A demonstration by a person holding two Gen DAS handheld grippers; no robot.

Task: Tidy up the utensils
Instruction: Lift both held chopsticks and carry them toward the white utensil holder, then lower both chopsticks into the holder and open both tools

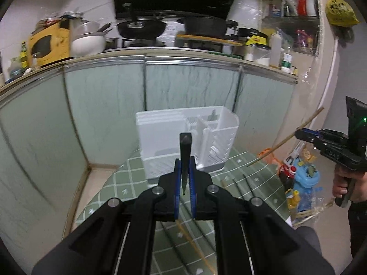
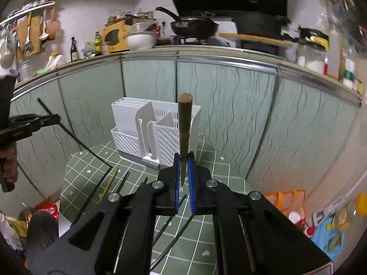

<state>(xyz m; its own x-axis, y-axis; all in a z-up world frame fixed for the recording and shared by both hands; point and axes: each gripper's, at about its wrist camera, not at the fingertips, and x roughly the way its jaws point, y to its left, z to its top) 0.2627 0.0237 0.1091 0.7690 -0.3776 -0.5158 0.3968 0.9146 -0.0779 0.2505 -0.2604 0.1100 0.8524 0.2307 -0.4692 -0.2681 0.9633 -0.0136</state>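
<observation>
Two held chopsticks, one black (image 1: 185,158), one wooden (image 2: 184,126); one white utensil holder (image 2: 146,135)

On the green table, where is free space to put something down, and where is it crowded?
Free: the green tablecloth right of the white utensil holder, toward the cabinet doors. Crowded: the near-left part, where loose chopsticks lie, and the air above it, where the left gripper holds a black chopstick.

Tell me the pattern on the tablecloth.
The tablecloth is green with a white grid and small white hearts, clearest in the right wrist view.
</observation>
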